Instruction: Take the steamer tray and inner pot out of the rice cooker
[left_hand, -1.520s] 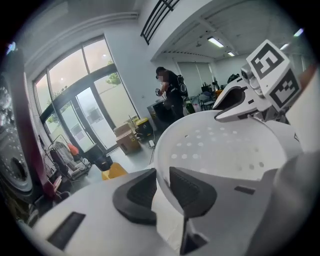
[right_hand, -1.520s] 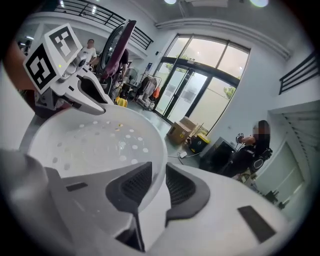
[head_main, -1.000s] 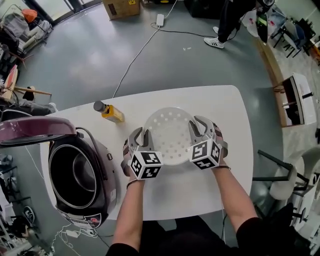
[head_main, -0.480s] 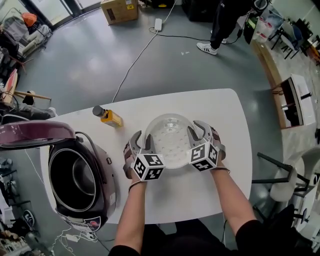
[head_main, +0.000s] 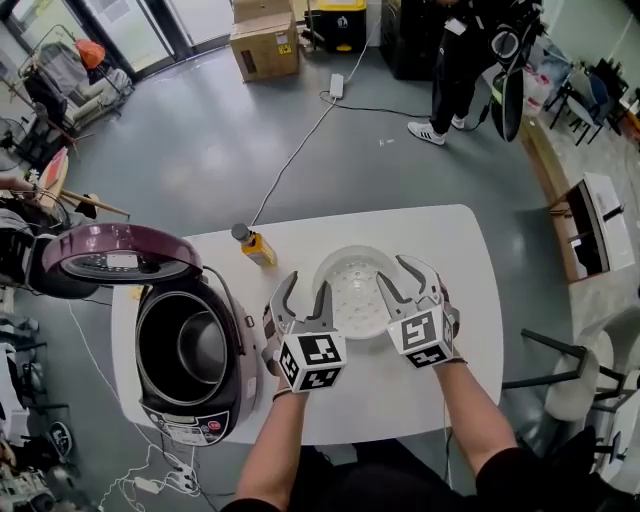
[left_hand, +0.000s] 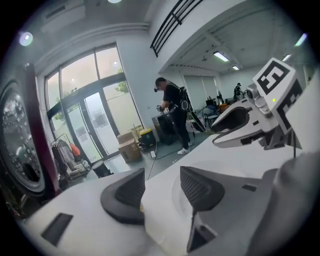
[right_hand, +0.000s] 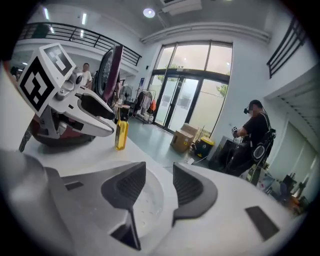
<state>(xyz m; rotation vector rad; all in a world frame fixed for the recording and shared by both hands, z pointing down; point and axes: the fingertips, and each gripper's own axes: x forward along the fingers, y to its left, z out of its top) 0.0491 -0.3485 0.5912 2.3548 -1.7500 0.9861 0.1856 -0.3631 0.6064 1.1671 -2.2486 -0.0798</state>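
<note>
Tray: steamer tray (head_main: 352, 290) rests on table (head_main: 380, 392) beside rice cooker (head_main: 232, 352), so it needs no hold | Grippers: left gripper (head_main: 306, 284) and right gripper (head_main: 397, 273) released, jaws just been opening, nothing between | Pot: inner pot (head_main: 203, 345) inside cooker.

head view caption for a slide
Steamer tray on the table between left gripper and right gripper, jaws just opened and empty; inner pot in rice cooker.
</note>
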